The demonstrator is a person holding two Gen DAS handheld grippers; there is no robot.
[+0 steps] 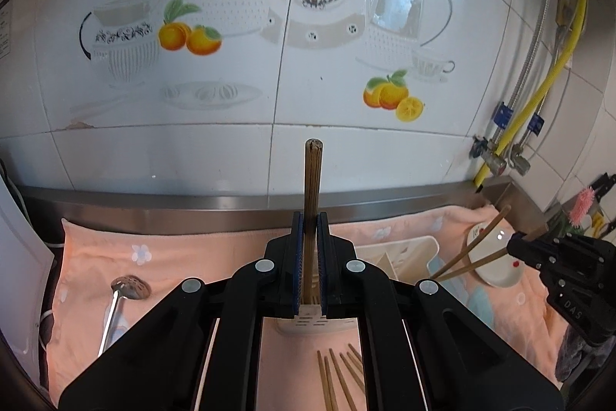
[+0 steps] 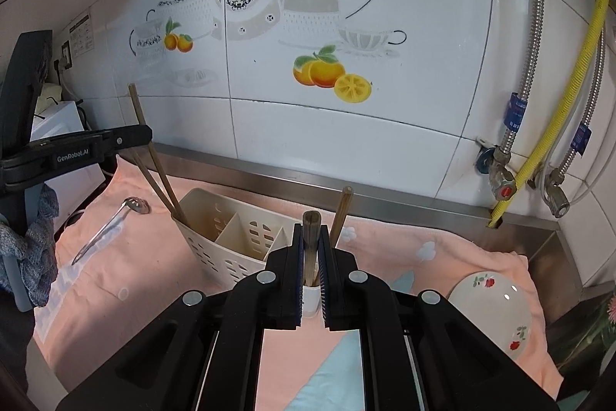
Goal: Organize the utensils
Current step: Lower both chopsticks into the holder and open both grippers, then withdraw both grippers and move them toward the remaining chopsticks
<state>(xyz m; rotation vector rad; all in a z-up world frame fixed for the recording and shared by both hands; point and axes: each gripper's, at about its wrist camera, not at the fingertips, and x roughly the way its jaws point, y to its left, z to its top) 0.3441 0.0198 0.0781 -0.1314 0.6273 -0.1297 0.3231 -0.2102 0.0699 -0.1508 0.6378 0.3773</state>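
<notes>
While both pairs of chopsticks are hovering over the cream utensil holder [image 2: 235, 241], the left tool [image 1: 311, 230] is clamping one pair [image 1: 312, 187] above its left end, and the right tool [image 2: 312, 241] is gripping another [image 2: 311, 237] over its right end. Left of the holder, a slotted spoon [image 2: 111, 226] is lying on the pink towel [image 2: 161, 280]; right of it, a floral plate [image 2: 496, 314] is resting.

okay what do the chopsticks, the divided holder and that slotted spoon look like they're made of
Chopsticks: probably wood or bamboo, matte brown with visible grain.
Divided holder: likely plastic, cream, smooth, with moulded slots in its walls.
Slotted spoon: seemingly stainless steel, shiny and silver, reflecting light along its handle.
</notes>
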